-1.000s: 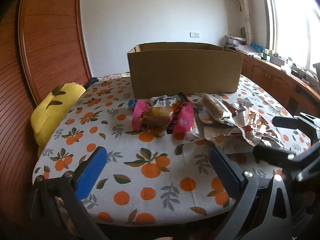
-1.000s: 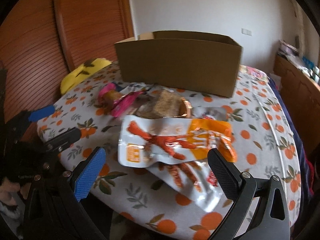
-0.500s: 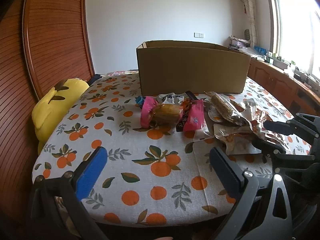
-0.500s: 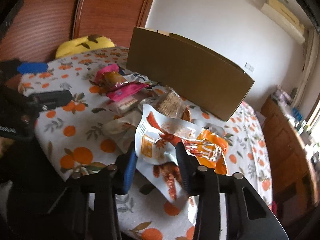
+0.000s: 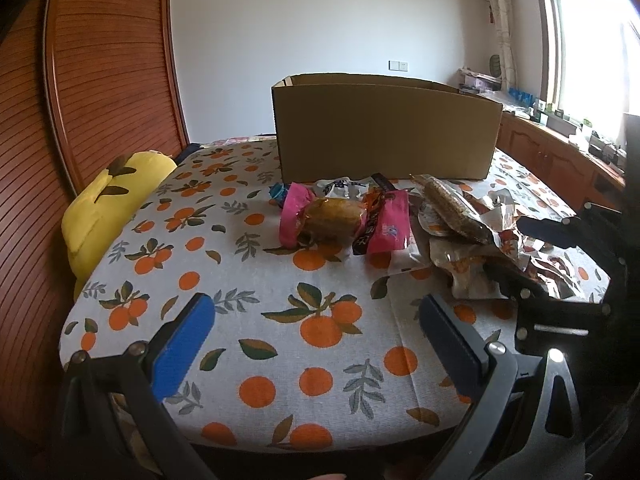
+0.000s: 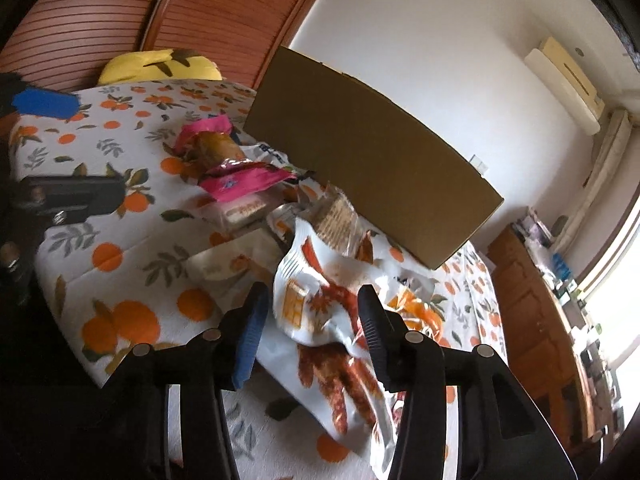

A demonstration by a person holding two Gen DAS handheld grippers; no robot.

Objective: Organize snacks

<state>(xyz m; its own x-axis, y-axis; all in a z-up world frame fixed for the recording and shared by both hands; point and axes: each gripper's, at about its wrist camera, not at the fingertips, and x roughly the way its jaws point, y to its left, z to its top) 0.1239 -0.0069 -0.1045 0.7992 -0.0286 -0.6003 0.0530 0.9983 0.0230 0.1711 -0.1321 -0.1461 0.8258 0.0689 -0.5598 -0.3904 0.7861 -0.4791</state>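
A pile of snacks lies on the orange-print tablecloth (image 5: 320,280) in front of an open cardboard box (image 5: 384,128). A pink-wrapped bun (image 5: 332,216) lies at the pile's left, a long brown bar packet (image 5: 452,208) to its right. My right gripper (image 6: 312,304) is shut on a white and orange crab-stick packet (image 6: 320,300), its fingers pressing the packet's left end. The box also shows in the right wrist view (image 6: 360,152). My left gripper (image 5: 316,328) is open and empty over the cloth near the table's front edge.
A yellow plush cushion (image 5: 104,200) lies at the table's left edge by the wooden wall panel. A wooden cabinet (image 5: 560,160) with clutter runs along the right under the window. The right gripper's frame (image 5: 560,264) shows at the right of the left wrist view.
My right gripper has narrowed from wide open and closed on the crab-stick packet, tilting as it moved in. The left gripper has drifted slightly and stays open.
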